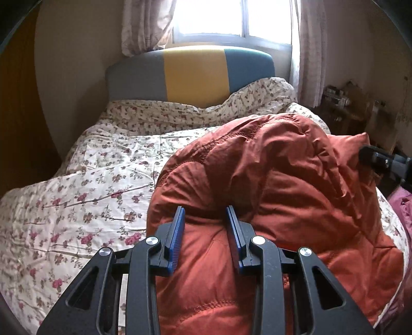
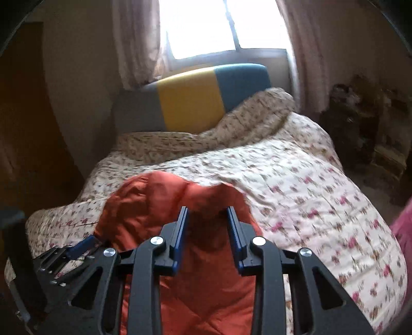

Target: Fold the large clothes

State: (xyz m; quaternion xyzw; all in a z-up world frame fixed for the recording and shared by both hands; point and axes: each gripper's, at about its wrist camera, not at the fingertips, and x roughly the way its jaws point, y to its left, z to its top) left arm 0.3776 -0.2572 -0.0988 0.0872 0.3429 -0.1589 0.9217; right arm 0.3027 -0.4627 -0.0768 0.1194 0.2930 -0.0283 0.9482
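A large rust-orange puffer jacket (image 1: 270, 185) lies bunched on the floral bed cover (image 1: 85, 195). My left gripper (image 1: 205, 210) is partly closed, its blue pads pressed on either side of a thick fold of the jacket. In the right wrist view, my right gripper (image 2: 207, 210) likewise has jacket fabric (image 2: 154, 203) bunched between its pads. The left gripper (image 2: 77, 248) shows at the lower left of that view, and the right gripper (image 1: 378, 158) at the right edge of the left wrist view.
The bed has a grey, yellow and teal headboard (image 1: 190, 74) under a bright window (image 1: 231, 18) with curtains. A cluttered side table (image 1: 355, 108) stands at the right. A pink cloth (image 1: 404, 206) lies at the bed's right edge. A brown door (image 2: 23, 128) is at the left.
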